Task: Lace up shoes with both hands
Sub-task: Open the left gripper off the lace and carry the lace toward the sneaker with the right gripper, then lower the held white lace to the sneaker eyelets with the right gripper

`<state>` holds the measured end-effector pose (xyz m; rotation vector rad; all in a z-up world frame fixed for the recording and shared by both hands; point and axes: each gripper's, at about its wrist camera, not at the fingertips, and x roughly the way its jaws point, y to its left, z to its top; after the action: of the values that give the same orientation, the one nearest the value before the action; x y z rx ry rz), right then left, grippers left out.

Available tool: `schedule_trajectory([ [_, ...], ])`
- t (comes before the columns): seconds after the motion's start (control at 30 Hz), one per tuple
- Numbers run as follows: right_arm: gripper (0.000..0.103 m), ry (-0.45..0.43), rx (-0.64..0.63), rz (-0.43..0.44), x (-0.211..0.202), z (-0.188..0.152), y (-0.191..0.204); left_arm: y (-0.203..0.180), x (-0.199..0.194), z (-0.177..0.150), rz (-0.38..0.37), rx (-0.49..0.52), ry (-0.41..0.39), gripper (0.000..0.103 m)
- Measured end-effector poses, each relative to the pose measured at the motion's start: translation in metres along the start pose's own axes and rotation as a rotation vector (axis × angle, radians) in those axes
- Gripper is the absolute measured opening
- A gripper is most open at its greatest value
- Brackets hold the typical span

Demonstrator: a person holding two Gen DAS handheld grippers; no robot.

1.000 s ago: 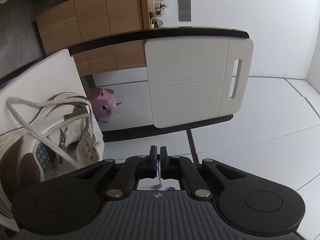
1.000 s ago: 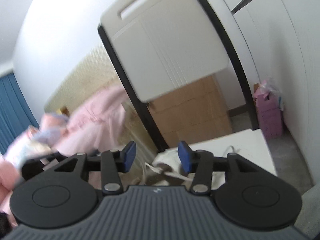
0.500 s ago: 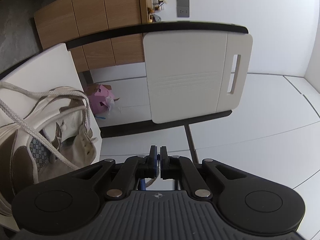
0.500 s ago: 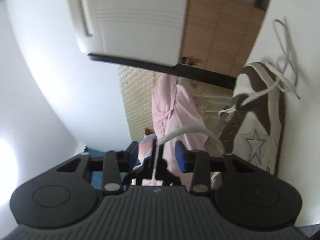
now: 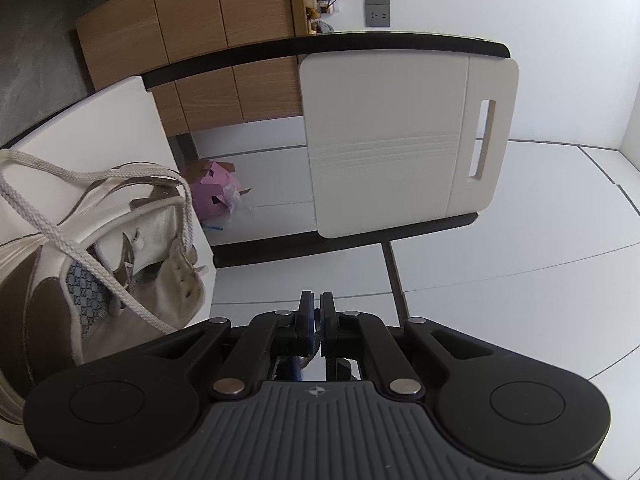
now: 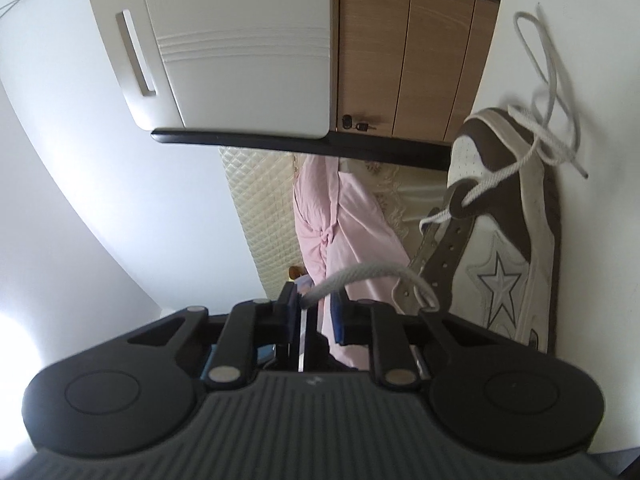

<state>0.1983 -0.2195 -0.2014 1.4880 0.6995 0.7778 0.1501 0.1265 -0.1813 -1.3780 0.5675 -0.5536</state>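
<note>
The shoe (image 5: 100, 248) lies on the white worktop (image 5: 92, 120). It is white and brown.

From the left tool's camera you look into the shoe's opening. You can see the blue patterned lining inside and the pale tongue. The white lace (image 5: 80, 252) runs in big loops over the opening. One part of it goes down behind the tool's black body. The left tool (image 5: 316, 312) has its two sides pressed together. A thin bit of string sits squeezed between the blue pads, so it is clamped on the lace. This view also shows a pink box (image 5: 214, 196) on the floor, a white chair back (image 5: 392, 140) and brown wooden cupboards (image 5: 192, 40). The pink box does not show in the other view.

From the right tool's camera you see the outside of the shoe (image 6: 508, 248) instead. It has a star on its side and a row of lace holes. Near the toe the lace (image 6: 492, 176) goes through the shoe, and a loose end curls on the worktop (image 6: 600, 160). Another part of the lace arches from the holes over to the right tool (image 6: 316, 312). Its sides have just been closing. A small gap still shows between them, and the lace end lies in that gap against the left pad. I cannot tell if both pads press on it. Only this view shows the pink cloth (image 6: 340, 216) and a cream quilted thing (image 6: 260, 208) behind.
</note>
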Motion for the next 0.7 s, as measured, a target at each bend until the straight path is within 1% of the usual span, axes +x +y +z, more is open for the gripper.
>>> schedule_trajectory([
  [0.03, 0.006, 0.0, 0.001, 0.005, 0.0, -0.001, 0.0, 0.0, 0.0, 0.0, -0.002, -0.004, 0.001, 0.003],
  [0.07, 0.003, 0.001, 0.003, 0.014, 0.001, -0.001, -0.001, 0.001, 0.0, 0.0, -0.007, -0.009, 0.004, 0.003],
  [0.2, 0.003, -0.015, -0.019, 0.02, -0.001, 0.001, 0.004, -0.004, 0.001, 0.0, -0.012, 0.013, 0.011, 0.003],
  [0.3, 0.003, -0.042, -0.055, 0.014, -0.005, 0.009, 0.011, -0.009, -0.001, 0.001, -0.018, 0.043, 0.015, 0.006],
  [0.33, 0.003, -0.051, -0.071, 0.01, -0.006, 0.012, 0.015, -0.01, -0.002, 0.002, -0.016, 0.053, 0.012, 0.011],
  [0.37, 0.003, -0.059, -0.094, 0.002, -0.007, 0.017, 0.021, -0.011, -0.003, 0.003, -0.012, 0.066, 0.006, 0.024],
  [0.4, 0.003, -0.067, -0.117, -0.007, -0.008, 0.022, 0.027, -0.013, -0.005, 0.004, -0.005, 0.082, -0.004, 0.032],
  [0.43, 0.003, -0.079, -0.141, -0.01, -0.009, 0.028, 0.035, -0.015, -0.008, 0.004, 0.001, 0.096, -0.015, 0.043],
  [0.53, 0.003, -0.132, -0.249, -0.004, -0.011, 0.052, 0.072, -0.017, -0.016, 0.007, -0.01, 0.108, -0.052, 0.043],
  [0.7, 0.003, -0.26, -0.477, 0.034, -0.028, 0.095, 0.16, -0.015, -0.027, 0.016, 0.0, 0.096, -0.1, 0.043],
])
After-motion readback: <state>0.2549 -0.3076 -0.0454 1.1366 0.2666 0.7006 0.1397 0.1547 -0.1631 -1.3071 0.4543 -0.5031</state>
